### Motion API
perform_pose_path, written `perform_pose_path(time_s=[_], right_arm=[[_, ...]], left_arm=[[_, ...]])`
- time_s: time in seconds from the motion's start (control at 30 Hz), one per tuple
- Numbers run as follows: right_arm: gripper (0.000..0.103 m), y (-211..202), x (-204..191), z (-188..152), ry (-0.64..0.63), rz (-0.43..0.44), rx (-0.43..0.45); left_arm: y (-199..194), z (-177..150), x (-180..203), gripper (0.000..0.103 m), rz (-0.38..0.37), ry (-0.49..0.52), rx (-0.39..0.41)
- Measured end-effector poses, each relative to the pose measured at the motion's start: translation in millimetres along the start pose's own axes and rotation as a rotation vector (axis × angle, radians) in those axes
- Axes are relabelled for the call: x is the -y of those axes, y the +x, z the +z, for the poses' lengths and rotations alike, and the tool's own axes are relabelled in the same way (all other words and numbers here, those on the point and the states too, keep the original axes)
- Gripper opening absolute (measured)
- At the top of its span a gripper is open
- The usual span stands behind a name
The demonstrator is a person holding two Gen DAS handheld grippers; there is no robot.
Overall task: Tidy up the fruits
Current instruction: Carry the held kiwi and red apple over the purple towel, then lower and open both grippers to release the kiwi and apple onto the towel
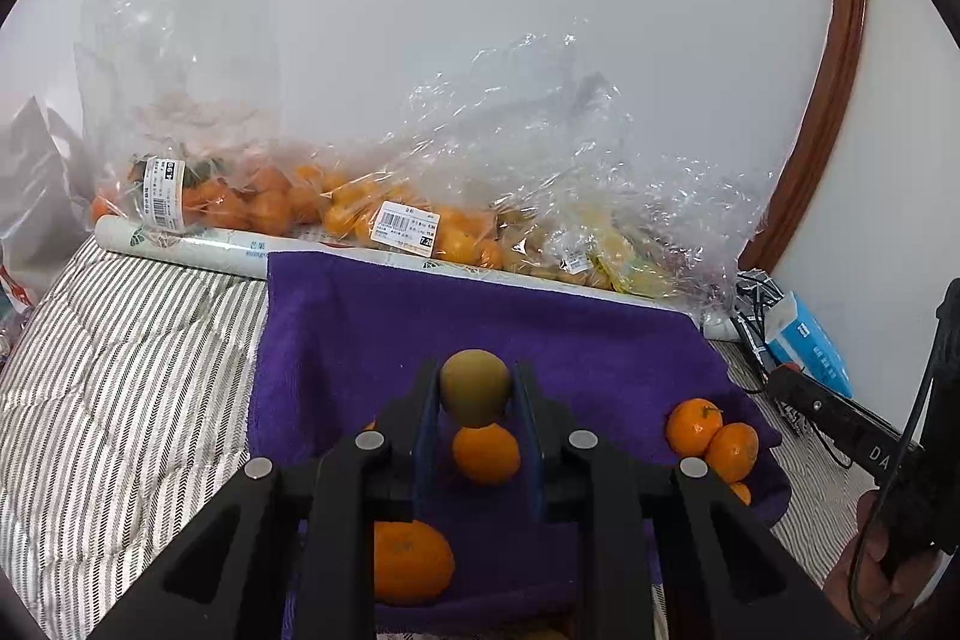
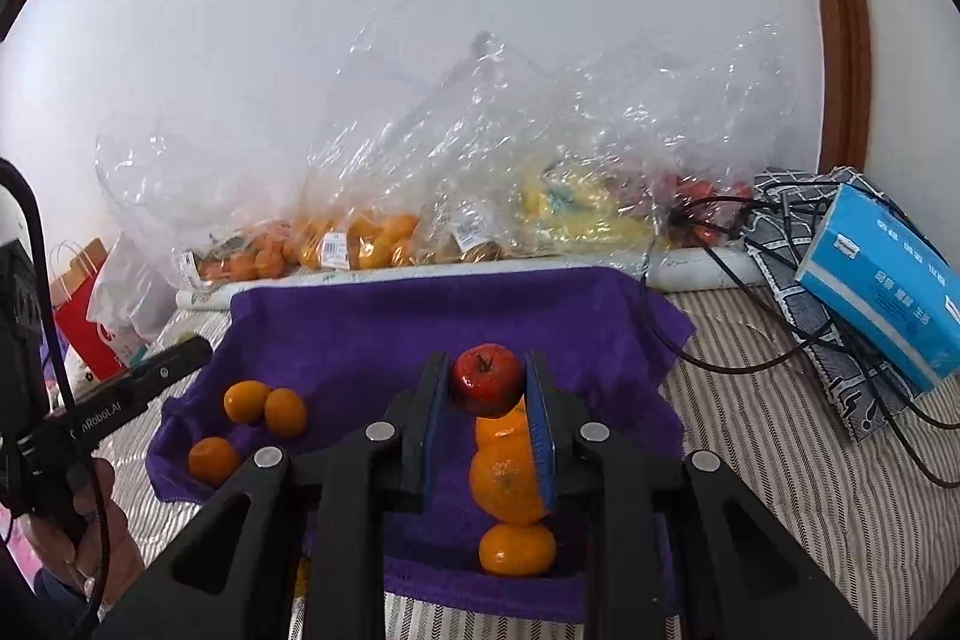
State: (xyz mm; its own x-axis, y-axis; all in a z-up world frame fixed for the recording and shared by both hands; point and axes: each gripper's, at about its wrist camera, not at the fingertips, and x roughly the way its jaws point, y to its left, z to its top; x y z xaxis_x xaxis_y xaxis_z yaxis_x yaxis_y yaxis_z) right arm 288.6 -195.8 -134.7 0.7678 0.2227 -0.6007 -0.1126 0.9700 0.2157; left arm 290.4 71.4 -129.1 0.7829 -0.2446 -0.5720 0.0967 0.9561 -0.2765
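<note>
A purple towel (image 1: 372, 316) (image 2: 360, 328) lies on the striped bed. In the left wrist view my left gripper (image 1: 475, 388) is shut on a brownish-green round fruit (image 1: 475, 385), held above the towel. Under and around it lie several oranges (image 1: 486, 454), one large (image 1: 411, 562), and a pair at the right (image 1: 711, 436). In the right wrist view my right gripper (image 2: 487, 379) is shut on a small red fruit with a stem (image 2: 486, 379). Below it sit oranges (image 2: 504, 484) in a column. More oranges (image 2: 264, 406) lie at the towel's left. The left gripper (image 2: 201, 346) shows at the left edge.
Clear plastic bags of oranges and other fruit (image 1: 384, 214) (image 2: 360, 238) line the white wall behind a paper roll (image 1: 180, 244). A blue tissue pack (image 2: 882, 280), a patterned cloth and black cables (image 2: 750, 358) lie at the right. A red paper bag (image 2: 84, 316) stands left.
</note>
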Motion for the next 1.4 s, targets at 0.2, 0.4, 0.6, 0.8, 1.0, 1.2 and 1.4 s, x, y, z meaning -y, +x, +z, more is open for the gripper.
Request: perform_pose_path(time_s=[0.2, 0.4, 0.6, 0.8, 1.0, 1.2, 1.4], right_arm=[[0.025, 4.5, 0.9, -0.8, 0.002, -0.002, -0.017], [0.025, 16.8, -8.9, -10.8, -0.027, 0.01, -0.068], [0.025, 28.4, -18.3, -19.5, -0.062, 0.01, -0.108], [0.025, 33.4, -19.0, -22.0, -0.062, 0.002, -0.127], [0.025, 32.7, -14.0, -19.7, -0.042, -0.005, -0.123], [0.025, 29.4, -13.1, -18.6, -0.034, -0.009, -0.116], [0.025, 27.6, -18.2, -18.2, -0.06, -0.025, -0.106]], left_arm=[[1.5, 0.5, -3.0, 0.023, 0.004, -0.013, -0.008], [4.0, 0.9, -6.3, 0.023, 0.007, -0.027, -0.02], [8.0, 0.1, -8.0, 0.023, 0.009, -0.03, -0.035], [15.0, -2.3, -6.3, 0.023, 0.01, -0.024, -0.072], [28.9, -9.2, -3.0, 0.023, 0.003, -0.01, -0.14], [36.4, -14.5, 2.7, 0.023, 0.0, 0.02, -0.179], [45.3, -19.7, 6.2, 0.024, 0.014, 0.037, -0.218]])
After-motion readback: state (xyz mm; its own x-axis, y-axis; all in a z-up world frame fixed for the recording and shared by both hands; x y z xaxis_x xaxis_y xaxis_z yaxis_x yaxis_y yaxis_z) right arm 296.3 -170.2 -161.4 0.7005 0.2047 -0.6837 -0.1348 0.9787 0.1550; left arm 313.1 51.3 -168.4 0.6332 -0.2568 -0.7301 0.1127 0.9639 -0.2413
